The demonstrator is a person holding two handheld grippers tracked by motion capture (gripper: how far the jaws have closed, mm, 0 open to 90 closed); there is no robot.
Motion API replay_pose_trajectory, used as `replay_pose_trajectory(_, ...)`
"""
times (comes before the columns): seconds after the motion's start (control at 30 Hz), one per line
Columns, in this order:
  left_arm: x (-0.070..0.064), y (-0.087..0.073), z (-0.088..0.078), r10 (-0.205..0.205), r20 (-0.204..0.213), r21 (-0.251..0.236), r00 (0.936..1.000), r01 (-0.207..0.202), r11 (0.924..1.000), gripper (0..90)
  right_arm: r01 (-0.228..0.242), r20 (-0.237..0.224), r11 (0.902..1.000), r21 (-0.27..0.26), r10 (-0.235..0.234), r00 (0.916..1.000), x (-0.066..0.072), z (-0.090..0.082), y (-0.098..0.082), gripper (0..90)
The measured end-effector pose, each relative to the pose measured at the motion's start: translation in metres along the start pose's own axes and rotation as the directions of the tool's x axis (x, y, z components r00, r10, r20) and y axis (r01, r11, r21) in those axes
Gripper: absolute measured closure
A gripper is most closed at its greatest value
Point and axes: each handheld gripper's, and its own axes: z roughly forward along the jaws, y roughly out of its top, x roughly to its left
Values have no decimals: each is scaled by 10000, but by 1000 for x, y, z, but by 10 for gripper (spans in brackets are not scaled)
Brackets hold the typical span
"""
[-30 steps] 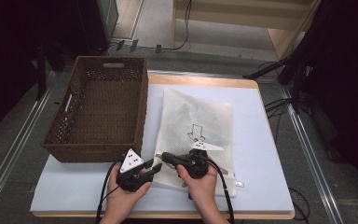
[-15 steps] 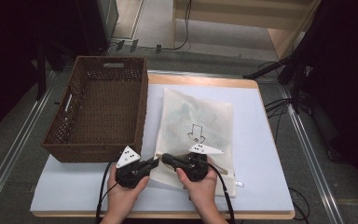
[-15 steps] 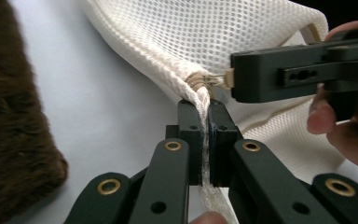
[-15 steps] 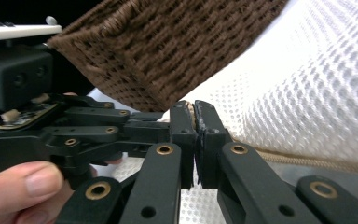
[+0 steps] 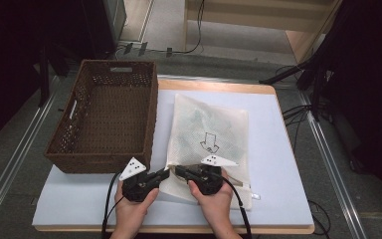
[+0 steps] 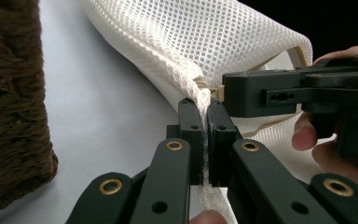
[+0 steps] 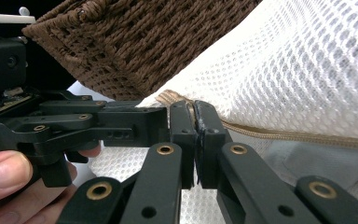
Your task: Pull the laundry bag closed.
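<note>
Pinching mesh bag (image 5: pixel 209 134), grippers tip-to-tip

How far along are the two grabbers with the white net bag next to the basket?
Done: both grips look taken. The left gripper has just pinched shut on the mesh bag at its near corner, and the right gripper is clamped on the bag by its zipper. In hand: holding that corner. Left: the zipper looks still closed, the bag lies on the table, and the basket looks empty.

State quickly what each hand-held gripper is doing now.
Left hand-held gripper: shut on the mesh bag.
Right hand-held gripper: shut on the mesh bag.
</note>
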Motion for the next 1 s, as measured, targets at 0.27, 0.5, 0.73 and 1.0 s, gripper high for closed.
replay_pose_trajectory(0.27,-5,-3,2,80,-171,-119,9998,-82,9999,885,126,407,9999,-24,-125,9991,3,3,2,892)
replay_pose_trajectory(0.5,-4,-3,1,64,-253,-241,9997,-70,9997,884,302,470,9995,15,-302,9984,4,1,-1,892)
replay_pose_trajectory(0.73,-16,-5,-1,553,-381,-586,9977,-575,9966,884,569,629,9982,-169,-558,9965,8,-5,-3,892)
replay_pose_trajectory(1.0,-5,-3,0,227,-350,-402,9991,-241,9989,885,438,599,9989,155,-446,9972,9,-2,-9,893)
